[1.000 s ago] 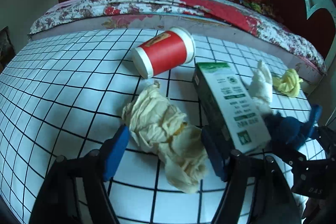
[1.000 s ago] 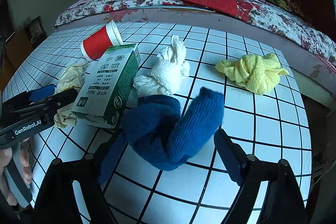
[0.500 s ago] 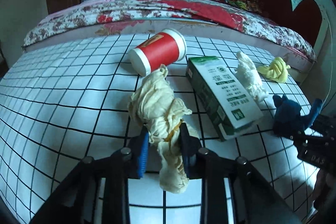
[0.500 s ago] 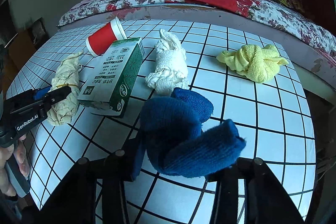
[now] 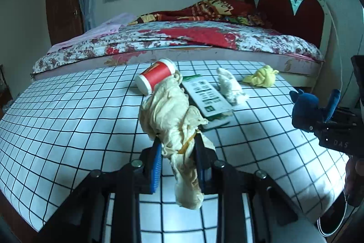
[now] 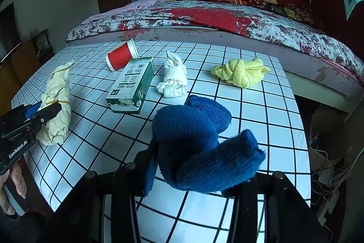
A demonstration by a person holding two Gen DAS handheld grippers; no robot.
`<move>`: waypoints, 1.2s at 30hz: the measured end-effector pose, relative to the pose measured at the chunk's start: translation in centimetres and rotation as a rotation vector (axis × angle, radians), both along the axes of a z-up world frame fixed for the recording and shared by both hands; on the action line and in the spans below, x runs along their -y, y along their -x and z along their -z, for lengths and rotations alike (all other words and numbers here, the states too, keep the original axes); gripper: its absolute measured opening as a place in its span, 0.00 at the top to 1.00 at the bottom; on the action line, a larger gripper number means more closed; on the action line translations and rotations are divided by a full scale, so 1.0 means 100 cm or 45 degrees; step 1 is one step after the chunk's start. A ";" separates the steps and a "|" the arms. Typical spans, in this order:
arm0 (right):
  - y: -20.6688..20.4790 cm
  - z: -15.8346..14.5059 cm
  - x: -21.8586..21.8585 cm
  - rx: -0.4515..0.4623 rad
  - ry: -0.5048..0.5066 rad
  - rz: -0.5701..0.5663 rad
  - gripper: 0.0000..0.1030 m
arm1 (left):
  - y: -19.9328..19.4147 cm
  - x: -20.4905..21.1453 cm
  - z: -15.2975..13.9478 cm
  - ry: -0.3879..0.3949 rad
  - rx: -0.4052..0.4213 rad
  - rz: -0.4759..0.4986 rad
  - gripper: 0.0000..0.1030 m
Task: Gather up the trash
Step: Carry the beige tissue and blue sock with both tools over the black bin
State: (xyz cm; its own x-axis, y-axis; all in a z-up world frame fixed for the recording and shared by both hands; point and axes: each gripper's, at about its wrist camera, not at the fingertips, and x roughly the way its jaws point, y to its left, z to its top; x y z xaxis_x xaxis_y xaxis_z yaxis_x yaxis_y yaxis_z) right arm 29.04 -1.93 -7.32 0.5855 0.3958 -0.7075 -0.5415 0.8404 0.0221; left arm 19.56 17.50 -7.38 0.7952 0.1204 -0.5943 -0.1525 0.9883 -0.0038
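Left wrist view: left gripper [image 5: 178,153] clamped across cream bundle [image 5: 173,120], long axis forward; right gripper [image 6: 195,165] gripping blue cloth [image 6: 195,147].

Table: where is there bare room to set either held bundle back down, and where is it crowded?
Bare grid cloth lies left of the red cup and along the table edge below the yellow rag. Crowded: cup, green carton and white rag cluster mid-table.
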 end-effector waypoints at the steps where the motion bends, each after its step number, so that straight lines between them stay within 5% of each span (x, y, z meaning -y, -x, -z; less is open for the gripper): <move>1: 0.003 -0.001 0.005 0.003 -0.001 0.006 0.57 | 0.004 0.004 -0.001 0.000 0.004 0.009 0.74; 36: 0.134 -0.026 0.178 0.244 -0.064 0.252 0.57 | 0.075 0.174 -0.032 -0.042 0.125 0.383 0.74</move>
